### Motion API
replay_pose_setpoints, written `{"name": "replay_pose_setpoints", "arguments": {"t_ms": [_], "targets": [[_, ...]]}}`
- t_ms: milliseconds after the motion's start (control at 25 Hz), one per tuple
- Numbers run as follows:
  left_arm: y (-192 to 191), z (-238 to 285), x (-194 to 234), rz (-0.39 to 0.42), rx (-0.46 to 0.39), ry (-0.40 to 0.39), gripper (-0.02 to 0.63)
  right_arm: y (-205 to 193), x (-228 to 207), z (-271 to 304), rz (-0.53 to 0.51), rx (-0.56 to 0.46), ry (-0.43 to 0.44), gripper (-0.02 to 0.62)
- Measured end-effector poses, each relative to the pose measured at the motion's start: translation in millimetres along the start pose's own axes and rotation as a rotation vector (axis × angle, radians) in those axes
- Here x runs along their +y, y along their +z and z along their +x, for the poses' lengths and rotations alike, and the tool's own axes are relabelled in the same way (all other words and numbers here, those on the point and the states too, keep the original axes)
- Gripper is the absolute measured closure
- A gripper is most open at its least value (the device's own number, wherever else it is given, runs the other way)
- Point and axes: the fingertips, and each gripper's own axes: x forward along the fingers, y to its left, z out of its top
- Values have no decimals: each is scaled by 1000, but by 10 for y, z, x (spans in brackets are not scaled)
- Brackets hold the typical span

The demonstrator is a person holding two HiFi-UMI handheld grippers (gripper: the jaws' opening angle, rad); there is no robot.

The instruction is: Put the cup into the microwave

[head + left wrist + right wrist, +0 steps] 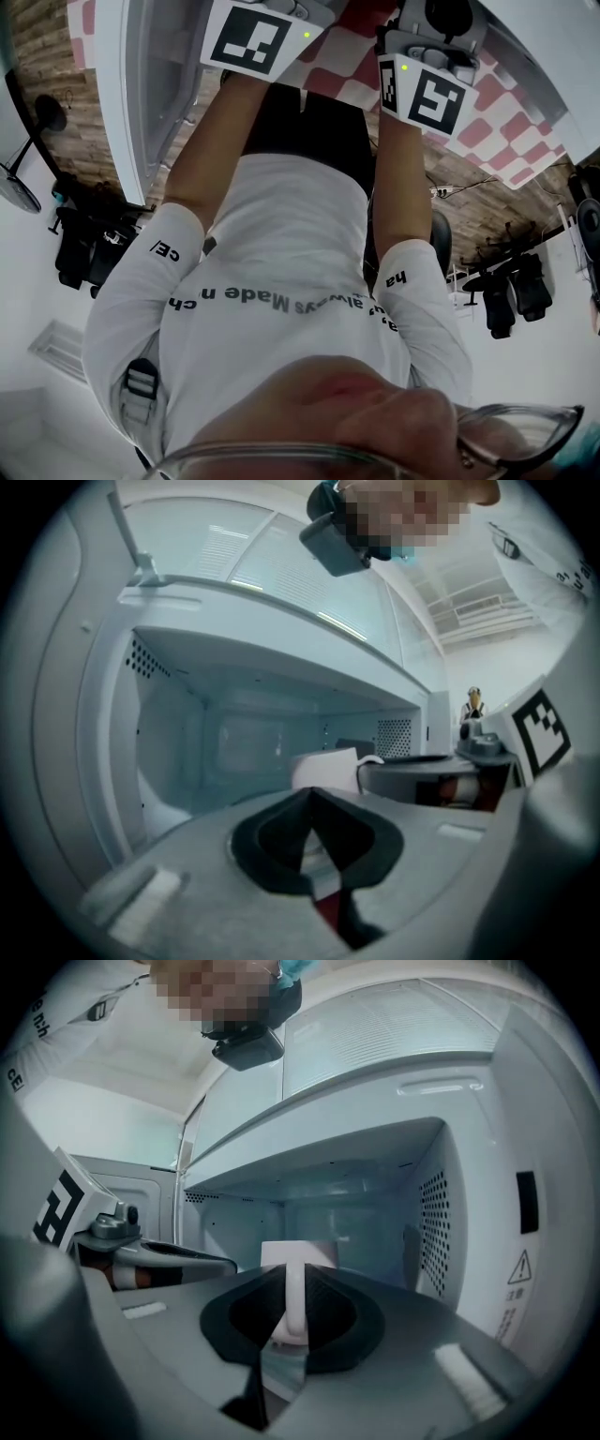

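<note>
A person in a white long-sleeved top reaches both handheld grippers toward an open white microwave. In the right gripper view, the right gripper has its jaws clamped on the upright handle of a white cup, at lower centre of the frame. The cup sits against the mouth of the lit cavity, whose perforated side wall rises at right. Whether the cup rests on the oven floor cannot be made out. In the left gripper view, the left gripper has its jaws drawn together to a point with nothing between them. The cup shows just beyond them at centre frame, beside the right gripper's grey body and its black-and-white marker cube at right. In the head view, both marker cubes sit at the top of the frame above the person's forearms. The microwave door stands open at upper left. A red-and-white checked cloth covers the surface at upper right.
</note>
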Motion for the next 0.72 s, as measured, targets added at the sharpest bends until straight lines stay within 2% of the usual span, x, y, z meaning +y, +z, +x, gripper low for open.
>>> {"name": "replay_pose_setpoints", "arguments": {"t_ms": [200,720], "targets": [[-44,17,67,4,-1,13,603,-52,27,62,-23,-17,12,554],[21,-20,-1,7,10,-1,603,-197,43,50,-68,60,25,545]]}}
